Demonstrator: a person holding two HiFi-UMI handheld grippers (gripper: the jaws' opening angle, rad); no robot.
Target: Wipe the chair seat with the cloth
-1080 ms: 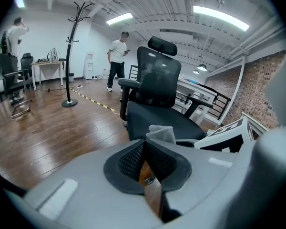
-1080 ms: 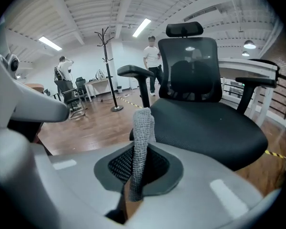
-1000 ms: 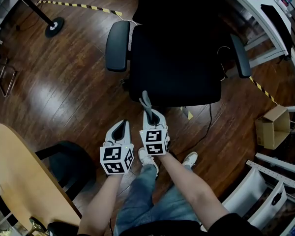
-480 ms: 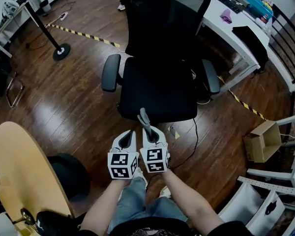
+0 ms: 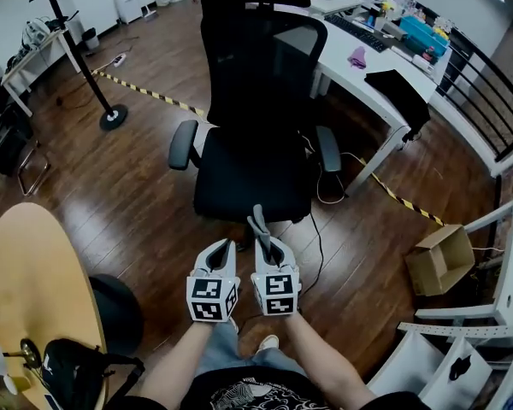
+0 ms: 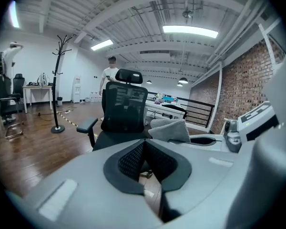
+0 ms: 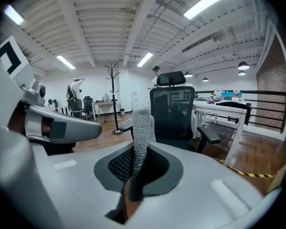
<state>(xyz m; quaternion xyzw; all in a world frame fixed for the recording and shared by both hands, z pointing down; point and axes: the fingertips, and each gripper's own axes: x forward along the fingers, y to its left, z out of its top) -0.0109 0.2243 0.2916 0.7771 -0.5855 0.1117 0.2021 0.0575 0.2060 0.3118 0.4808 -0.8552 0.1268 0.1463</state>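
Cloth (image 7: 142, 128), grey and upright, was pinched between the right gripper's (image 5: 266, 248) jaws. The left gripper's (image 5: 217, 254) jaws met on nothing, both short of the chair seat (image 5: 252, 186).

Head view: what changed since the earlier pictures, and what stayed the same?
The person backed away: the chair now sits farther off, with floor between its seat and both grippers. Nothing was grabbed or released. The right gripper still clamps the cloth; the left gripper stays shut and empty.

Pale grey left hand-held gripper (image 5: 219, 246) and right hand-held gripper (image 5: 264, 243) carry black-and-white marker cubes (image 5: 209, 299); black T-shirt (image 5: 239, 395), jeans (image 5: 218, 345).
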